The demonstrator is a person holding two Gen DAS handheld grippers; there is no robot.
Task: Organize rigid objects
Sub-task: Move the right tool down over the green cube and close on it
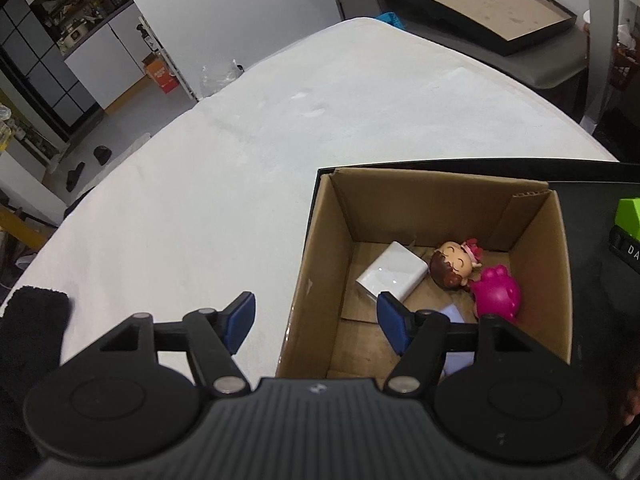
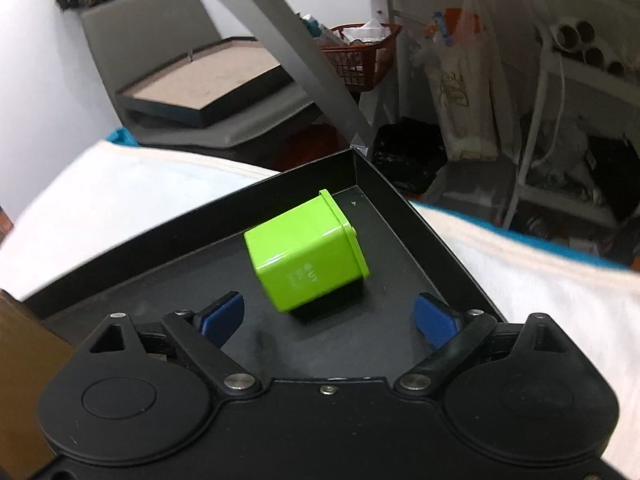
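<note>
A brown cardboard box (image 1: 320, 264) stands in a black tray (image 1: 588, 240) on the white table. Inside it lie a white charger block (image 1: 390, 274), a doll with a brown-haired head (image 1: 454, 266) and a magenta toy (image 1: 498, 294). My left gripper (image 1: 316, 320) is open and empty, its jaws straddling the box's left wall. In the right wrist view a green square container (image 2: 306, 256) lies tipped on its side on the black tray (image 2: 400, 200). My right gripper (image 2: 330, 320) is open and empty just in front of it. The container's edge shows in the left wrist view (image 1: 629, 216).
A pale blue item (image 1: 452, 314) lies partly hidden under my left finger in the box. A black cloth (image 1: 36, 312) lies at the table's left edge. A second black tray (image 1: 480, 4) sits on a grey chair behind the table. A red basket (image 2: 360, 56) and clutter stand beyond.
</note>
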